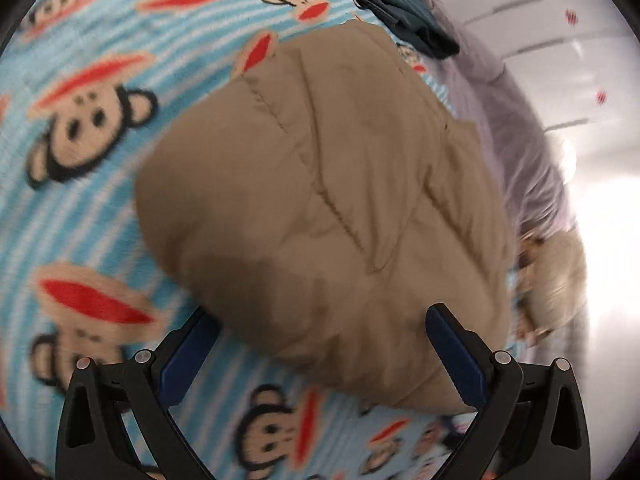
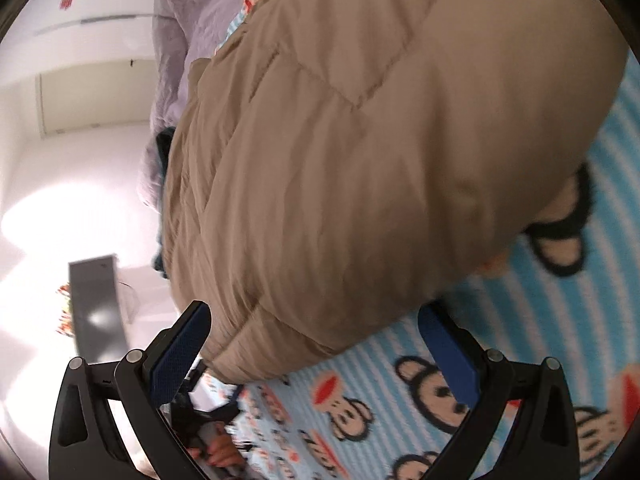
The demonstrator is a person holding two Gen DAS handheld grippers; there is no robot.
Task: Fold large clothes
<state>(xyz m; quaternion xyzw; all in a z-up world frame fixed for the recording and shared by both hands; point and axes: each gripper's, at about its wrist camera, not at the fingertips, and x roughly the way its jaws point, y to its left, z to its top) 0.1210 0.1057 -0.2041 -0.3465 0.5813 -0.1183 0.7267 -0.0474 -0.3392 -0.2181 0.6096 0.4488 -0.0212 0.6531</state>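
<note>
A puffy tan quilted jacket (image 1: 320,184) lies bundled on a bed blanket (image 1: 80,208) with blue stripes and monkey faces. My left gripper (image 1: 322,316) hangs just over the jacket's near bulge with its blue pads wide apart; the fabric sits between them without being pinched. In the right wrist view the same jacket (image 2: 380,140) fills the upper part. My right gripper (image 2: 314,314) stands open at the jacket's lower corner, its left finger (image 2: 180,356) beside the hem and nothing clamped. The blanket (image 2: 400,380) shows below it.
A dark teal garment (image 1: 404,12) lies beyond the jacket, next to lilac-grey bedding (image 1: 500,92) along the bed's edge. White cupboard doors (image 1: 540,20) stand behind. A pale fluffy thing (image 1: 560,280) sits at the right. A hand on a dark handle (image 2: 212,440) shows low in the right wrist view.
</note>
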